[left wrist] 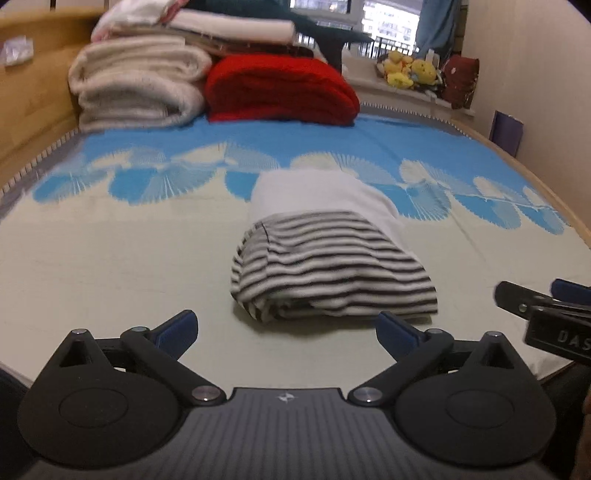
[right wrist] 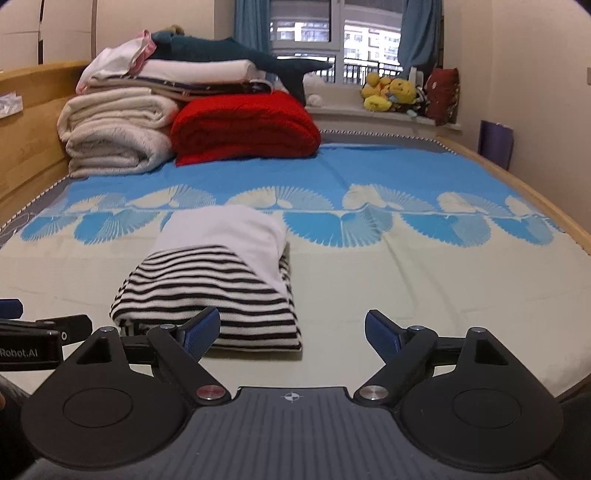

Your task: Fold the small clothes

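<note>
Striped knit garment (left wrist: pixel 332 266) lies folded into a soft rectangle, white panel on top, near the bed's (left wrist: pixel 110 258) front edge. Left gripper (left wrist: pixel 286 332) and right gripper (right wrist: pixel 291 332) level, low, jaws spread, holding nothing.

Both wrist views sit low, side by side, sharing the bed (left wrist: pixel 110 266) lengthwise.

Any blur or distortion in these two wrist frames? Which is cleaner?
Left wrist: motion-soft, stripes on the folded striped garment smear, the red blanket is fuzzy. Right wrist: cleaner, garment stripes crisp. Both: fisheye bends the bed edge; window bright, no glare.
</note>
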Demonstrator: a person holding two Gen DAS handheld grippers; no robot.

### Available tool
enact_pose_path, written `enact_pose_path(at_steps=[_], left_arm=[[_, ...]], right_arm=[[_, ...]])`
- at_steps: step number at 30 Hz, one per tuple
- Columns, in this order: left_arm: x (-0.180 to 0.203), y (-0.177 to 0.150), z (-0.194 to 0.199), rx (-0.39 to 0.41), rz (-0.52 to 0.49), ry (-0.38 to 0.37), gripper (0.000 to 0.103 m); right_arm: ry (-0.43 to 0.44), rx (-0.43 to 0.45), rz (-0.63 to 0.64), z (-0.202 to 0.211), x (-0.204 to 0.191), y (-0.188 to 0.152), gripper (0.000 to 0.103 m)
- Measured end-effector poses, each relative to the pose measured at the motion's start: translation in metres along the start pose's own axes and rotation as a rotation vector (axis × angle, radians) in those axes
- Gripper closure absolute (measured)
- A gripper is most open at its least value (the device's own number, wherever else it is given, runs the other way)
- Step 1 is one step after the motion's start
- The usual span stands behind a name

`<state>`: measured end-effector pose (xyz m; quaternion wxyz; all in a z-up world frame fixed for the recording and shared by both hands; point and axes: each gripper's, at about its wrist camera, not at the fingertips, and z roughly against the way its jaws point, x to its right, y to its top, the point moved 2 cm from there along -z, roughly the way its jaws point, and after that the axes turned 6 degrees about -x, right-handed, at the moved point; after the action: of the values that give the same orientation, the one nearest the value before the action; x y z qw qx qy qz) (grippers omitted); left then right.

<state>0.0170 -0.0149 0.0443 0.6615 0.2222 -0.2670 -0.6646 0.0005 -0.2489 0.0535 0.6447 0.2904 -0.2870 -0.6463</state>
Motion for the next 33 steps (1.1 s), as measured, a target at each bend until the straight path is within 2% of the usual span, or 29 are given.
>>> enact_pose_path(at_steps=[8, 33], left_arm=[[0.000, 0.000, -0.021, -0.058, -0.005, -0.019, 0.001], [0.000, 0.002, -0.025, -0.066, 0.034, -0.015, 0.001]], right_arm=[[0.004, -0.031, 0.039, -0.014, -0.015, -0.001, 0.014], [-0.001, -0.060, 0.053, -0.018, -0.025, -0.001, 0.014]])
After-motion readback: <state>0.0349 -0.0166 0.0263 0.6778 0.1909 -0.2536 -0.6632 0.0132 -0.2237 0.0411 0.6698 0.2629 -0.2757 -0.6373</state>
